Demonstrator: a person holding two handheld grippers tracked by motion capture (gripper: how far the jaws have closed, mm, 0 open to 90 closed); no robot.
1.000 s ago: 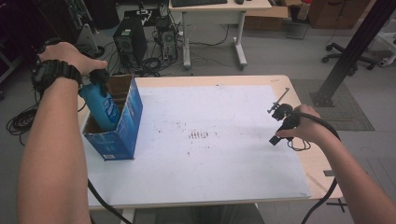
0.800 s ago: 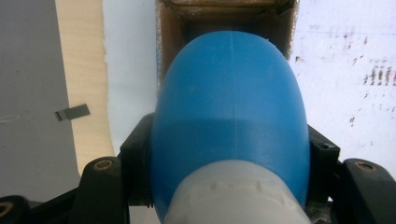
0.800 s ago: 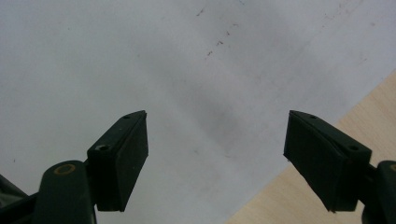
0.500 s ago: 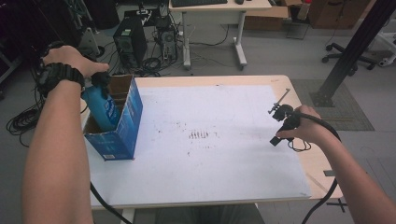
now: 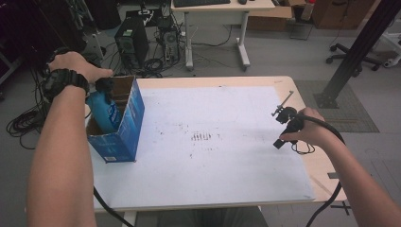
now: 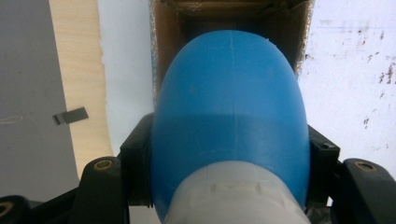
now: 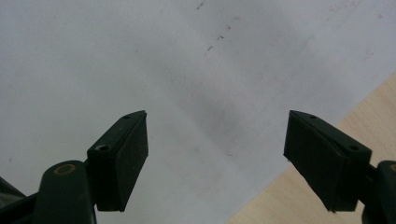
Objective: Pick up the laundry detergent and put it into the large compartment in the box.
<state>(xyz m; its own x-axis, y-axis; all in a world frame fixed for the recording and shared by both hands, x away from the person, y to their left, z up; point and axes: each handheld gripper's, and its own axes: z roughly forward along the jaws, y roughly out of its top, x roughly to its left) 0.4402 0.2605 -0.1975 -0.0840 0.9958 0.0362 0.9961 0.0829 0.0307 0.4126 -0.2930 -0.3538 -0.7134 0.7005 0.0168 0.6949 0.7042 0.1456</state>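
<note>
The left gripper (image 6: pixel 229 186) was clamped on a blue bottle (image 5: pixel 105 111) standing partly inside an open blue carton (image 5: pixel 124 127) at the left edge of the white-covered table (image 5: pixel 227 179); the hand (image 5: pixel 75 66) hid the jaws from above. The left gripper view showed pads pressing the bottle's sides above a whitish, probably capped, neck (image 6: pixel 236 196). The right gripper (image 7: pixel 215 154) hung wide open and empty near the table's right edge.

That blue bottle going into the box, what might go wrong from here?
The blue bottle is tilted, partly inside the blue carton, so it may catch on the rim. The carton sits near the table edge; a push might shift or tip it. The right gripper stands apart with open jaws, not steadying it.
</note>
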